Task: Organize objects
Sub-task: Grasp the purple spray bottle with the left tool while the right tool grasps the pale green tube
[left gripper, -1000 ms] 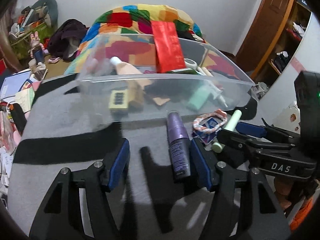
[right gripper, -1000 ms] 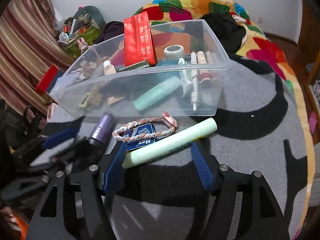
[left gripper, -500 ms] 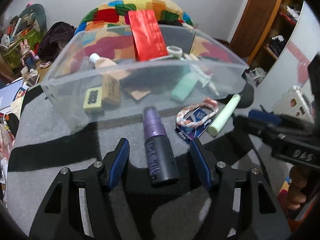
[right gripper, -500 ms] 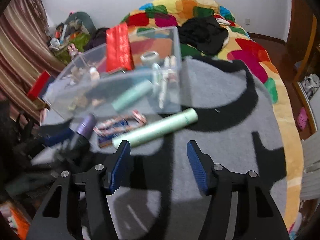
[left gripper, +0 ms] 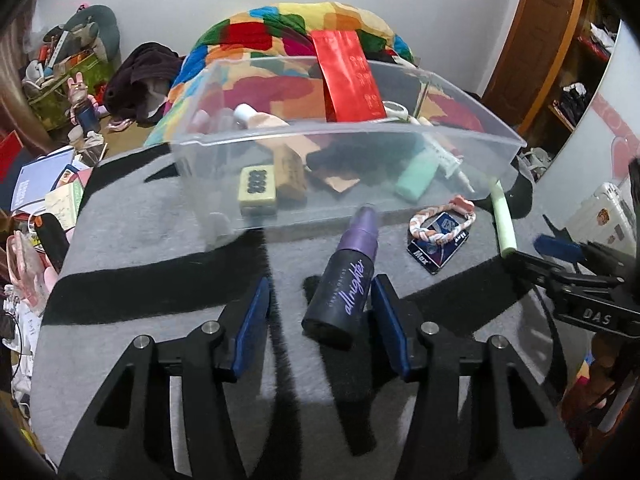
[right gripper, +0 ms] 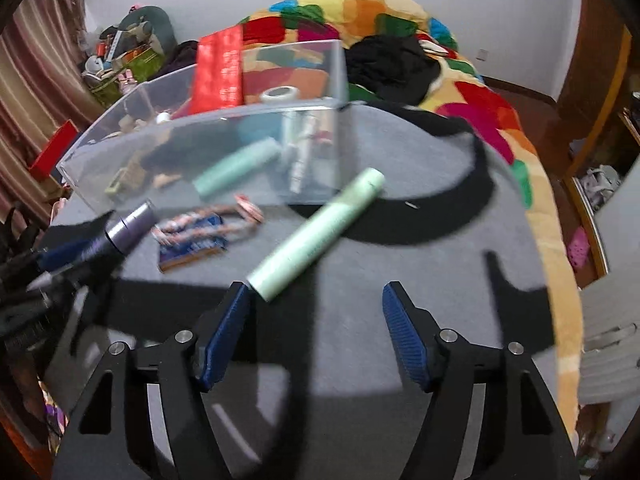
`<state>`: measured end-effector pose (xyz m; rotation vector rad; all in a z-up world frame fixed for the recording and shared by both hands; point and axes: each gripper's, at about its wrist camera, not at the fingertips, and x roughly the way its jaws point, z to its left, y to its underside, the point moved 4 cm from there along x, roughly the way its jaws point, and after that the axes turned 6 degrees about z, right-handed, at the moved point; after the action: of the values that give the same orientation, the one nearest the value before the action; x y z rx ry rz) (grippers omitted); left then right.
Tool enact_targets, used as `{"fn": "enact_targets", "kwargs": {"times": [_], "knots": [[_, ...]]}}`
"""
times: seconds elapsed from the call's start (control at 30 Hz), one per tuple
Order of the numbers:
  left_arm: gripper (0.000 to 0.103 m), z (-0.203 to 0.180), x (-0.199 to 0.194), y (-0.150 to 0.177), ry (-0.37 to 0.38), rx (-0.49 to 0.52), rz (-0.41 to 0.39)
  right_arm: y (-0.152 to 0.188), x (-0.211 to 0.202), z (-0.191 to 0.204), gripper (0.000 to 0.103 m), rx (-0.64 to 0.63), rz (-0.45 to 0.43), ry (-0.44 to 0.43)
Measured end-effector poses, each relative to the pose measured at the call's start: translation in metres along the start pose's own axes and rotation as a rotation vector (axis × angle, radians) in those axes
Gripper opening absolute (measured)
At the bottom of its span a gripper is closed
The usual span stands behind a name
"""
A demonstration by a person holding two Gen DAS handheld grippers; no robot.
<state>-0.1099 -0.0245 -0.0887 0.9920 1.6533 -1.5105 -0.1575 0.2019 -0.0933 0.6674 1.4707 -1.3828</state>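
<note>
**Both claws over loose items in front of the bin**

Your left claw (left gripper: 320, 312) sits low over the grey and black blanket (left gripper: 160, 248). The purple spray bottle (left gripper: 346, 280) lies between its blue pads, base toward you, cap pointing at the clear plastic bin (left gripper: 344, 136). The right-hand pad is at the bottle's side, touching or nearly so; the left-hand pad stands clear of it with a wide gap. The jaws are closing, but the bottle is not yet gripped from both sides, so count that claw as released.

Your right claw (right gripper: 316, 328) is opening. Nothing sits between its pads. The pale green tube (right gripper: 320, 236) lies slanted on the blanket just ahead, its near end beside the tip of the left-hand pad; whether it touches, you cannot tell from the blur. The far end of the tube points toward the bin's corner.

Between bottle and tube: a braided pink and white band (left gripper: 442, 220) lying on top of a small blue packet (left gripper: 438, 244), both on the blanket, just in front of the bin.

The bin rests on the blanket near the far edge. Inside it:
- a red box (left gripper: 348, 76), leaning upright against the back wall
- a mint green tube (left gripper: 416, 176)
- a roll of tape (right gripper: 280, 94)
- a small yellowish block with dark dots (left gripper: 258, 186), against the front wall

A patchwork quilt (right gripper: 460, 92) lies behind the bin.
</note>
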Motion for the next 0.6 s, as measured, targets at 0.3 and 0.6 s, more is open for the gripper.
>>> {"fn": "enact_targets", "kwargs": {"times": [0.3, 0.6], "knots": [[0.054, -0.017, 0.011, -0.012, -0.021, 0.054, 0.014, -0.022, -0.005, 0.005, 0.066, 0.027, -0.043, -0.028], [0.032, -0.018, 0.015, -0.011, -0.034, 0.036, -0.001, -0.028, 0.012, -0.012, 0.016, 0.08, -0.046, 0.057]]}}
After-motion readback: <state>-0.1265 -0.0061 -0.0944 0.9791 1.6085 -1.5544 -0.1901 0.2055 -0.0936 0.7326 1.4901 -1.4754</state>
